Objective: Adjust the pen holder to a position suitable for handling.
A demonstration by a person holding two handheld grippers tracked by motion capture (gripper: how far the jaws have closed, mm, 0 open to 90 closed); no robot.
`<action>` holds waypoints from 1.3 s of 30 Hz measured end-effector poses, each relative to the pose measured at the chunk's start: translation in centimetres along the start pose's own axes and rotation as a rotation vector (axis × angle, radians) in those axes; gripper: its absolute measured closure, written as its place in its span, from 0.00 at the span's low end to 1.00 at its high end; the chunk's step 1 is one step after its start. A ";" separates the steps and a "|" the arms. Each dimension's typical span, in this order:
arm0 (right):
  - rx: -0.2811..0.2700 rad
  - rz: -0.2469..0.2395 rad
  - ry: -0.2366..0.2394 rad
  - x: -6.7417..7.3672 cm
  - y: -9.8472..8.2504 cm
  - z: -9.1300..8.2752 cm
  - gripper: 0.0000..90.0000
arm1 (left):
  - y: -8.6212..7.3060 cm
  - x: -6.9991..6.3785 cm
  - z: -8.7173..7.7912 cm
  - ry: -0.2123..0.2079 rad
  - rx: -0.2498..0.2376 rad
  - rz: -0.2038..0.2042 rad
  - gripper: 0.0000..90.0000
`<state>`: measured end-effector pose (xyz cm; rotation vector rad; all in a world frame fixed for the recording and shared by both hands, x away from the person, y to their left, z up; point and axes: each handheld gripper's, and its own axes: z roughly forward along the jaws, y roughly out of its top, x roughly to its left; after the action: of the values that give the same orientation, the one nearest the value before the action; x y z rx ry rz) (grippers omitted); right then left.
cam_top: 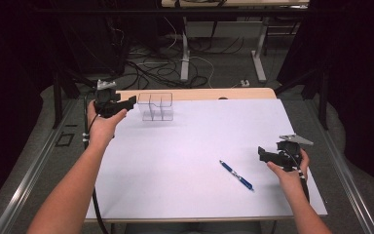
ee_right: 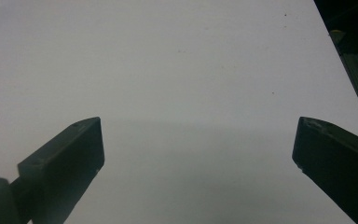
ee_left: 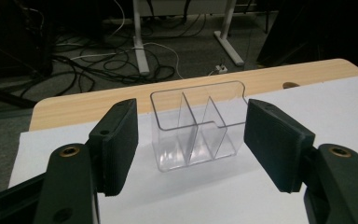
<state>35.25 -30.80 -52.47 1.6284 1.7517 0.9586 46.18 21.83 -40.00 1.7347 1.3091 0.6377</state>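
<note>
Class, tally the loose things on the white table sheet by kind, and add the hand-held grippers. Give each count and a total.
Clear plastic divided organiser box: 1
Blue ballpoint pen: 1
Black two-jaw grippers, left gripper and right gripper, both open: 2
Total: 4

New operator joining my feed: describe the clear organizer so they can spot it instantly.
On the white table sheet, look to the far edge by the wooden strip. The clear plastic organizer stands there upright, just ahead of the left tool; see-through, divided into compartments.
</note>
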 end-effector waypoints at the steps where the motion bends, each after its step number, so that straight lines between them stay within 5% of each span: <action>1: 0.001 -0.001 0.000 0.0 0.0 0.0 0.02 | 0.4 -0.1 0.1 -0.001 -0.001 -0.002 0.41; 19: 0.007 0.011 0.002 0.0 -0.1 0.1 0.02 | 4.8 -0.2 3.5 -0.006 0.106 -0.005 0.49; 39: 0.004 -0.004 -0.002 0.5 -0.2 -0.2 0.01 | 4.3 2.1 7.8 -0.016 0.178 -0.091 0.51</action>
<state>34.97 -30.29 -52.46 1.6270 1.7561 0.9514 55.30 20.86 -40.46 1.8058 1.4618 0.4661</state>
